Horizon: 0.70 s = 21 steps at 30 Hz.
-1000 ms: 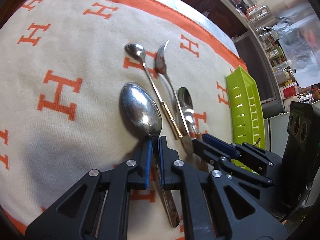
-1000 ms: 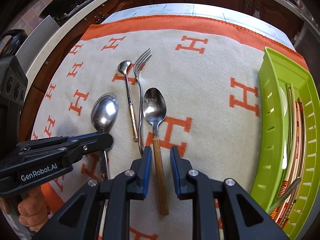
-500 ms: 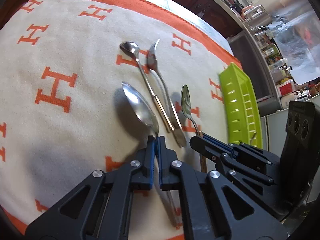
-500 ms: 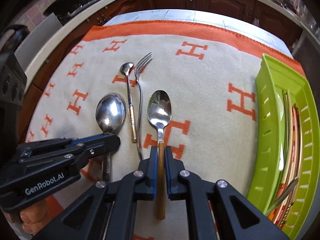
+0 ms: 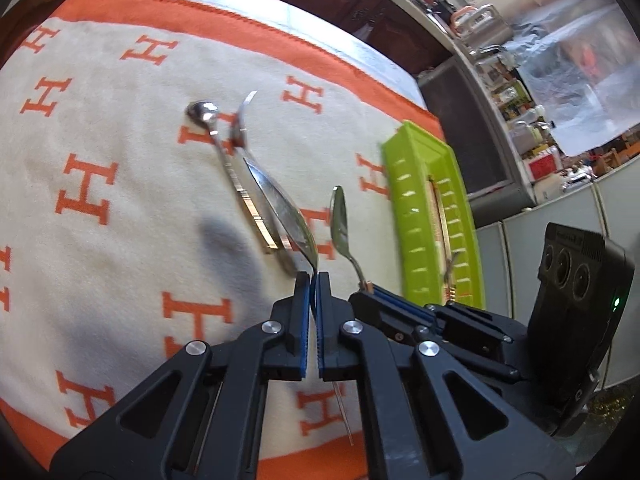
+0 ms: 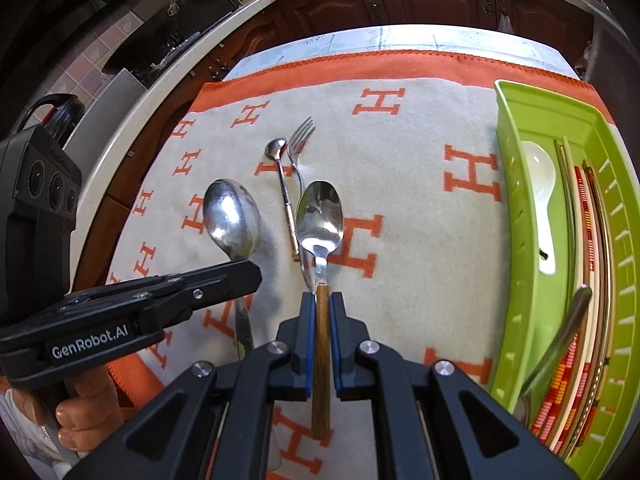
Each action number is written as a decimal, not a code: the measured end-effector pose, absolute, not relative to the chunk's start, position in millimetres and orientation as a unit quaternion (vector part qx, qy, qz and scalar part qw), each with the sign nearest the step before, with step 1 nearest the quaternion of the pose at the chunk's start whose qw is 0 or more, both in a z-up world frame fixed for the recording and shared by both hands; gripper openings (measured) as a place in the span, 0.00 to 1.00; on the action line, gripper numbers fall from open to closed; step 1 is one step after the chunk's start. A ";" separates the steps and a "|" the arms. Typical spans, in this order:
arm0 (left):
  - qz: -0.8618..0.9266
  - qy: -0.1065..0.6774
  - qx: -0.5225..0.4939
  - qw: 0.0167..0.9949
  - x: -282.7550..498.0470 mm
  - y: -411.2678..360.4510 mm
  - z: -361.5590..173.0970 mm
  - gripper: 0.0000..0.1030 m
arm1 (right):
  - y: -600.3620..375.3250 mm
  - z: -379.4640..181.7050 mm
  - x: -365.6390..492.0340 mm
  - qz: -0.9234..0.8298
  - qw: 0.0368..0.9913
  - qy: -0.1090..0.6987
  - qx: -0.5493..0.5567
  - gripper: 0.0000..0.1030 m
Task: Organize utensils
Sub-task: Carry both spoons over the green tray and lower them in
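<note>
Large all-steel spoon (image 6: 232, 216): handle clamped in the left gripper (image 5: 311, 280), bowl raised off the cream blanket with orange H pattern (image 6: 416, 184). Wooden-handled steel spoon (image 6: 320, 220): handle pinched between the right gripper (image 6: 321, 300)'s blue pads, bowl lifted too. Small steel teaspoon (image 6: 276, 148) and steel fork (image 6: 302, 136) lie side by side on the blanket covering the bench. Lime-green slotted plastic tray (image 6: 516, 208) at the right holds a white ceramic spoon (image 6: 540, 176) and chopsticks (image 6: 588, 220).

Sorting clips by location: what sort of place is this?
Most likely a home kitchen: dark wood cabinets under a counter, a cluttered worktop, and a green cutlery tray on a blanket-covered table.
</note>
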<state>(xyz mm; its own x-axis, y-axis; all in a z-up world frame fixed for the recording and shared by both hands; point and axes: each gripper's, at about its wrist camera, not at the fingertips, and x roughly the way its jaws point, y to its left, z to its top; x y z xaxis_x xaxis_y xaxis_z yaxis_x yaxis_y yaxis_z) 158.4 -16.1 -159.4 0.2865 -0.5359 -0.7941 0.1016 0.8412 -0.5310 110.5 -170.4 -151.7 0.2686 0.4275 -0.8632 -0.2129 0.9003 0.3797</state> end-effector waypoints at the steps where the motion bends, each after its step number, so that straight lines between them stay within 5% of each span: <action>1: -0.212 0.560 -0.194 0.777 157.8 -19.3 -154.3 0.00 | -171.6 -148.4 107.5 0.204 0.792 0.567 0.096 0.06; 11: -0.288 0.545 -0.163 0.770 166.6 -101.1 -108.1 0.00 | -228.0 -102.4 80.1 0.167 0.830 0.519 0.115 0.06; 21: -0.273 0.571 -0.113 0.766 205.0 -192.7 -138.3 0.00 | -303.7 -120.8 72.6 0.069 0.843 0.520 0.123 0.06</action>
